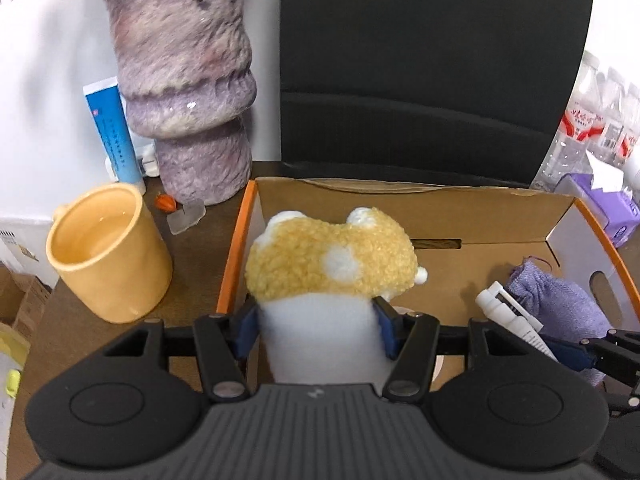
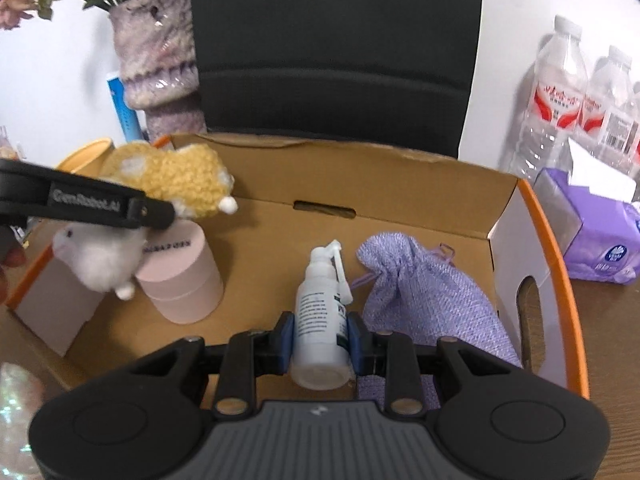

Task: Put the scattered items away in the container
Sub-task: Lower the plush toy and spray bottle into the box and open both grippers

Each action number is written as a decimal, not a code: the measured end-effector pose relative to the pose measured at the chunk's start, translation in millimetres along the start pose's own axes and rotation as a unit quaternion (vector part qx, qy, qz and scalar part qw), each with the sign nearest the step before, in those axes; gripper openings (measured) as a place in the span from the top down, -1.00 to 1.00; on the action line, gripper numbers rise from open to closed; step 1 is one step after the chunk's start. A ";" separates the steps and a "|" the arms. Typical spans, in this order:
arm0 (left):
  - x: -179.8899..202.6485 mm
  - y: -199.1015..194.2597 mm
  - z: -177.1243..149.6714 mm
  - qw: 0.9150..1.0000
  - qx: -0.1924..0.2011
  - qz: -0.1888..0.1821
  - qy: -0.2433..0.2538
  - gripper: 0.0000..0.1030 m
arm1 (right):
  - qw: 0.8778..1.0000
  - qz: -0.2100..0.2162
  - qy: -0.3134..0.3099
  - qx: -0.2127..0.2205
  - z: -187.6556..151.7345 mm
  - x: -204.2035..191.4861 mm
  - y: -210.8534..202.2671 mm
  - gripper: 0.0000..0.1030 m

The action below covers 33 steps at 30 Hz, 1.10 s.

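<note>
The cardboard box with the orange rim sits open in front of me, backed against a black chair, and it is where everything has to end up, so I have both tongs over it. Inside it already lie a lilac drawstring pouch toward the right wall and a pink round tin toward the left; I judge those two as done.

My left gripper pinches the plush toy, a yellow-and-white woolly animal, by its white belly, blue pads pressed into the soft body on both sides. I hold it above the box's left end, over the pink tin, because a soft toy can drop without harm and fill the space there. From the right wrist view it hangs clear of the box floor, not yet released.

My right gripper is clamped on a white spray bottle, gripping its body with the nozzle pointing away from me. The bottle is low between tin and pouch, just beside the pouch; whether its base touches the cardboard I cannot tell.

Outside the box stay a yellow mug, a furry purple vase, water bottles and a purple tissue pack, which I take as not mine to tidy.
</note>
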<state>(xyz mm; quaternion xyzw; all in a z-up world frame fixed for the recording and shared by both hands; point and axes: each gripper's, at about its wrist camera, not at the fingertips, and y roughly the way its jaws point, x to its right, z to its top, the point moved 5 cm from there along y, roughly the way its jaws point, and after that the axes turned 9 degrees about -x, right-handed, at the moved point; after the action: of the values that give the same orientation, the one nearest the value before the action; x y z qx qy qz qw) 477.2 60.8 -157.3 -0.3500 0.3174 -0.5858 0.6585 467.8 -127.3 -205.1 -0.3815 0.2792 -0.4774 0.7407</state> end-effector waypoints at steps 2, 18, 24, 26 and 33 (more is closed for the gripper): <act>2.8 0.8 1.9 1.000 0.002 0.004 0.006 -0.14 | 1.000 -0.002 0.004 -0.003 -2.5 2.1 4.5 0.49; 14.5 9.6 12.8 0.998 0.011 -0.048 -0.027 -0.41 | 1.000 -0.001 0.021 0.017 -5.3 14.3 -6.3 -0.14; 17.9 -11.2 12.1 0.997 0.042 -0.065 -0.026 -0.77 | 0.999 -0.005 0.019 0.046 -4.1 17.0 -28.5 -0.52; 20.5 -19.8 10.3 0.996 0.047 -0.068 -0.023 -0.86 | 0.998 -0.007 0.017 0.052 -3.7 17.0 -35.2 -0.64; 28.3 -50.1 2.9 0.995 0.065 -0.078 -0.012 -0.99 | 0.998 -0.016 0.013 0.066 -8.7 15.3 -67.1 -0.90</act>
<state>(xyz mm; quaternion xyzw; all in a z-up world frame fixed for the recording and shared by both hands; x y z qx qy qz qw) 455.3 29.5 -114.1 -0.3370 0.2419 -0.6506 0.6361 433.8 -161.0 -154.9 -0.3296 0.2504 -0.5119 0.7528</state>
